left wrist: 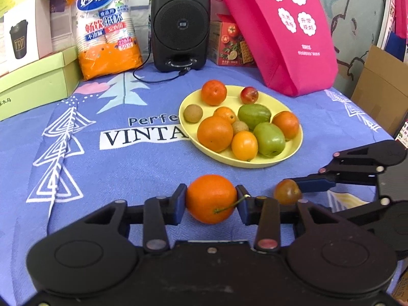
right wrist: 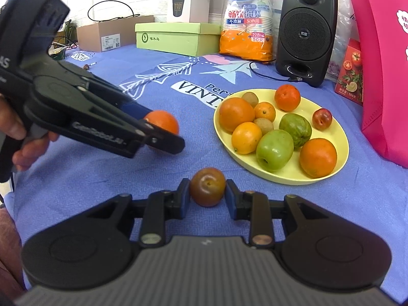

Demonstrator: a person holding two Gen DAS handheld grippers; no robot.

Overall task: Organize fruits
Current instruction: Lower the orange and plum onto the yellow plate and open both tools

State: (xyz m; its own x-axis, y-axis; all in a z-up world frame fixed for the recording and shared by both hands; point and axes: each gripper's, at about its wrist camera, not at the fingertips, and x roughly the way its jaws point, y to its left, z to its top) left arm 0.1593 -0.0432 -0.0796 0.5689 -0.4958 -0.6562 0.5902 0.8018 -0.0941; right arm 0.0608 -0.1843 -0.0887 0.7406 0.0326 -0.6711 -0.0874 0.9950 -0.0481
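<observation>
My left gripper (left wrist: 211, 199) is shut on an orange (left wrist: 210, 198) with a green stem, low over the blue cloth; the same orange shows in the right wrist view (right wrist: 163, 122). My right gripper (right wrist: 207, 194) is shut on a dark red-brown plum (right wrist: 207, 190), also seen in the left wrist view (left wrist: 287, 191). A yellow plate (left wrist: 293, 150) beyond both grippers holds several oranges, two green fruits, a red plum and small brown fruits; it also shows in the right wrist view (right wrist: 341, 137).
A black speaker (left wrist: 180, 23) with its cable, an orange pack of paper cups (left wrist: 107, 28), a green box (left wrist: 35, 81) and a pink bag (left wrist: 285, 33) stand along the back. A cracker box (left wrist: 229, 43) stands behind the plate.
</observation>
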